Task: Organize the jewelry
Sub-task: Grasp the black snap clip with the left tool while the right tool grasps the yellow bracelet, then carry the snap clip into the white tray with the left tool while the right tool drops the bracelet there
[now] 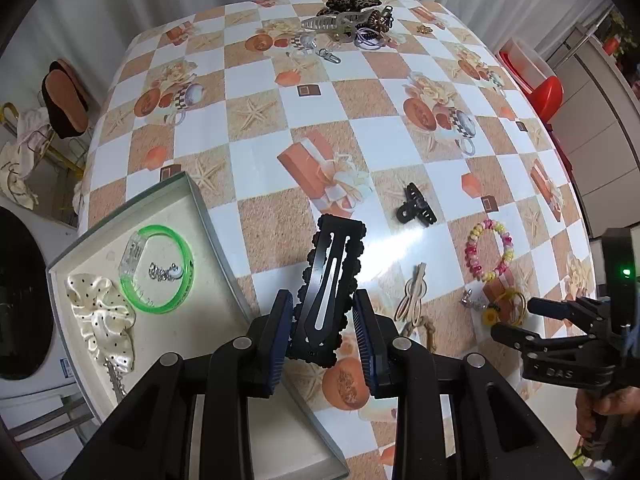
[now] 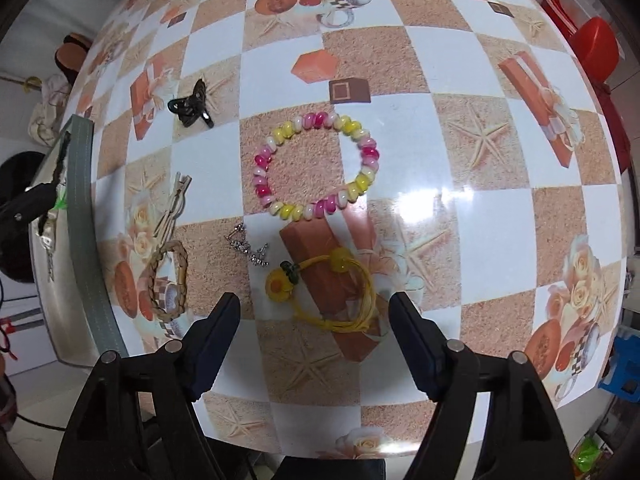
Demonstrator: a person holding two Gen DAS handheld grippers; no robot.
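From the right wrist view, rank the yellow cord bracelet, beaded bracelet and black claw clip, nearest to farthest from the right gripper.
1. Yellow cord bracelet, just ahead of the right gripper, between its open fingers.
2. Beaded bracelet, beyond it, centre.
3. Black claw clip, farthest, upper left.

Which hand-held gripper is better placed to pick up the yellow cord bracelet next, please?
The right hand-held gripper: its jaws stand open and empty directly over the yellow cord bracelet. The left hand-held gripper is occupied, clamped on a black hair clip beside the tray.
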